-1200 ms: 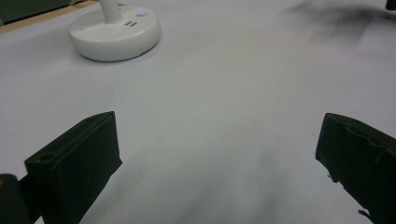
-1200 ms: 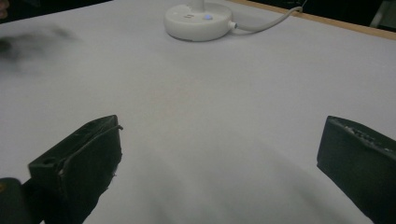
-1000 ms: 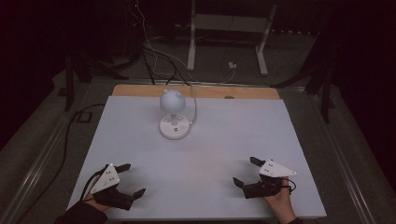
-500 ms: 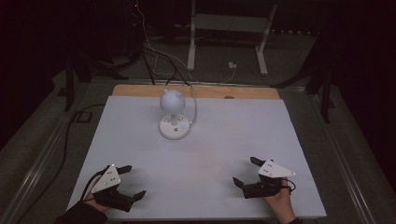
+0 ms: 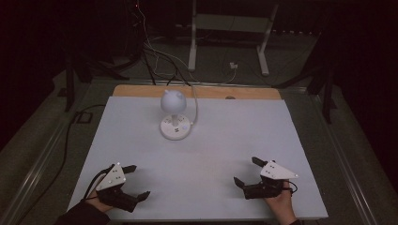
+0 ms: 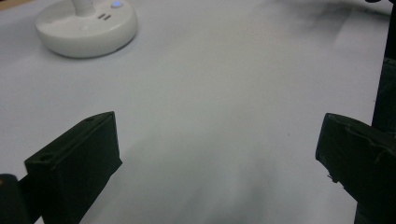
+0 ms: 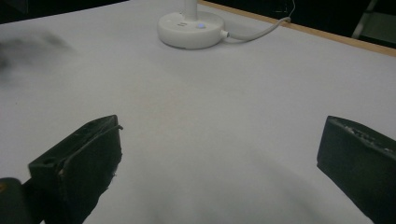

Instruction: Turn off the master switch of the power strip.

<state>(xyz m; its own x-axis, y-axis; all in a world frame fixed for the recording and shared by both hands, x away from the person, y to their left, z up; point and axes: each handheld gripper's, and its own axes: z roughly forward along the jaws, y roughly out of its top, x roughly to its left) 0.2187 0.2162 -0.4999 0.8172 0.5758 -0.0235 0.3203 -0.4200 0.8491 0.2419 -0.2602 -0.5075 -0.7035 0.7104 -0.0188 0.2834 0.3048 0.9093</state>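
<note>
- The table point(image 5: 300, 140) is taking up most of the scene — a broad pale sheet with a strip of bare wood showing along its far edge, dark floor and cables lying beyond it.
- The lamp point(image 5: 174, 115) is standing toward the far side, a little left of centre: a round white base, a short stem, a ball-shaped head. A small blue light is glowing on the base in both gripper views, and its white cord point(image 5: 194, 101) is trailing off over the far edge.
- The left gripper point(image 5: 133, 182) is resting at the near left corner, jaws spread wide with nothing between them; the hand holding it is sitting just inside the near edge.
- The right gripper point(image 5: 247, 171) is sitting at the near right, likewise spread and empty, and pointing in toward the middle.
- Against the pictures from a second ago, almost nothing is shifting — both grippers are lying where they were and the lamp is unmoved, so I judge that the reach for it is not yet starting.
- Room to move is looking generous: the whole stretch between the grippers and the lamp is bare. The things to mind are the cord on the lamp's right and the near edge close under both hands.
</note>
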